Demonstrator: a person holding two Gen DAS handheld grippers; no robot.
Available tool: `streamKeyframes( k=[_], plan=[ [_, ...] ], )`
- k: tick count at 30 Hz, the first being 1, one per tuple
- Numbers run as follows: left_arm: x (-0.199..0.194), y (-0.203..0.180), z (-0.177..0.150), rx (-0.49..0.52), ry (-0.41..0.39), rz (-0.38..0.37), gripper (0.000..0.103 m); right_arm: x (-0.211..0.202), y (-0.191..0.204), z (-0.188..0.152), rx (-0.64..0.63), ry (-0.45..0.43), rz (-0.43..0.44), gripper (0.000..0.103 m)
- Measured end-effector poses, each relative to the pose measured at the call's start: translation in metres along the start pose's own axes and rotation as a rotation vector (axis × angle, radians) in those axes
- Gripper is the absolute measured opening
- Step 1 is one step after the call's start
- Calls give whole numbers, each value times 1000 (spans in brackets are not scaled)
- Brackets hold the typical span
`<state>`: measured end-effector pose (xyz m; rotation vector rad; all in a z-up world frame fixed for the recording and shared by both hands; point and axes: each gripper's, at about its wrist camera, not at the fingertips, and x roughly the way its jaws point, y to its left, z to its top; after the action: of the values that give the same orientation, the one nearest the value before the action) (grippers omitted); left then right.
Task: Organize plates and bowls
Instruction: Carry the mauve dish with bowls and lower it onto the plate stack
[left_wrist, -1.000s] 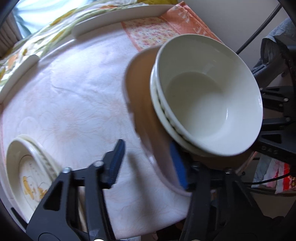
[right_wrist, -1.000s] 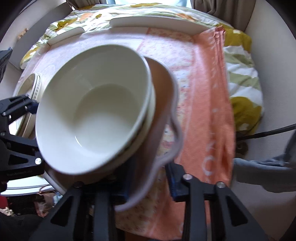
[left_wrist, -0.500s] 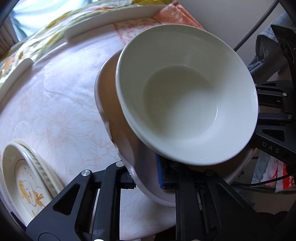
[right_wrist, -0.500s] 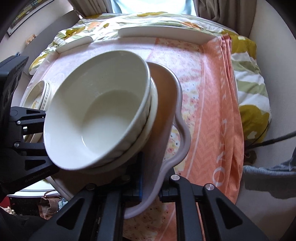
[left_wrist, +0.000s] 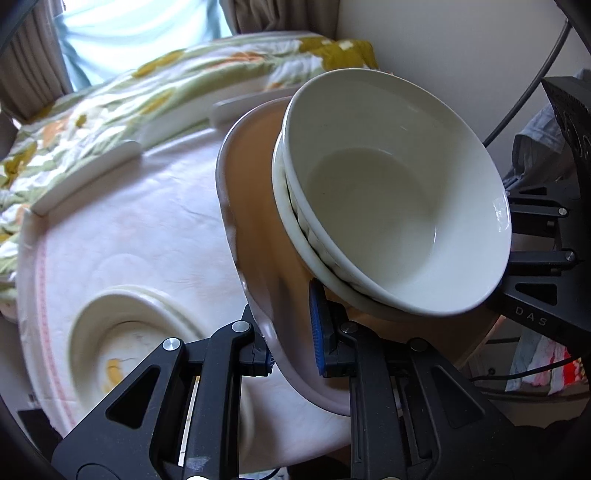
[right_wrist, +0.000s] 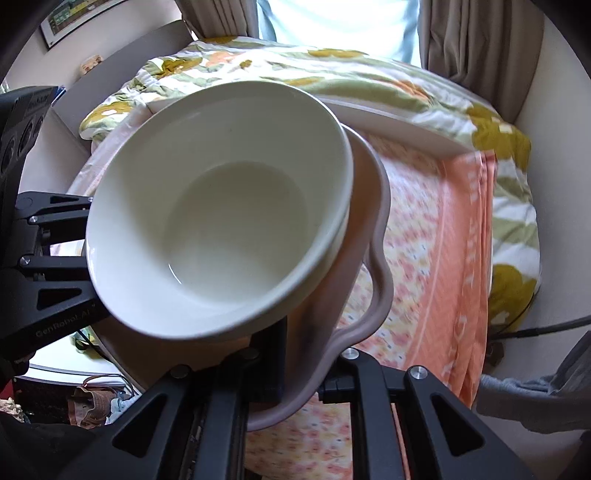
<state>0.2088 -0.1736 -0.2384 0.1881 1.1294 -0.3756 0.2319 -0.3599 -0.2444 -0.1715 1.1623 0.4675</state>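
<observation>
Both sets of fingers are pinched hard on opposite edges of one tan tray (left_wrist: 258, 221): my left gripper (left_wrist: 291, 354) clamps its near rim, and my right gripper (right_wrist: 303, 373) clamps the wavy rim on the other side. On that tray sit nested white bowls (left_wrist: 399, 206), raised clear of the cloth-covered table (left_wrist: 129, 221).

Risk, as I judge it: the tray looks tilted, with the bowls leaning toward the left gripper's side. Any further tilt, or uneven height between my two hands, could slide the stack off. The rim grips are narrow, so a jolt could twist the tray loose.

Bowl mouths face up. The tray's long axis runs between the grippers. A patterned plate (left_wrist: 125, 343) lies below.
</observation>
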Motion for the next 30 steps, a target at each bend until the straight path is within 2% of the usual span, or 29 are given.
streamKeyframes(
  k=[7, 14, 21, 30],
  plan=[
    [-32, 51, -23, -15, -2, -8, 13, -8, 58, 18, -5, -3, -4, 12],
    [-52, 109, -69, -26, 25, 14, 12, 10, 126, 26, 10, 11, 27, 12],
    [-45, 154, -106, -57, 67, 12, 10, 40, 175, 26, 45, 38, 44, 12],
    [-33, 176, -121, -73, 89, 4, 10, 62, 202, 32, 72, 59, 35, 12]
  ],
)
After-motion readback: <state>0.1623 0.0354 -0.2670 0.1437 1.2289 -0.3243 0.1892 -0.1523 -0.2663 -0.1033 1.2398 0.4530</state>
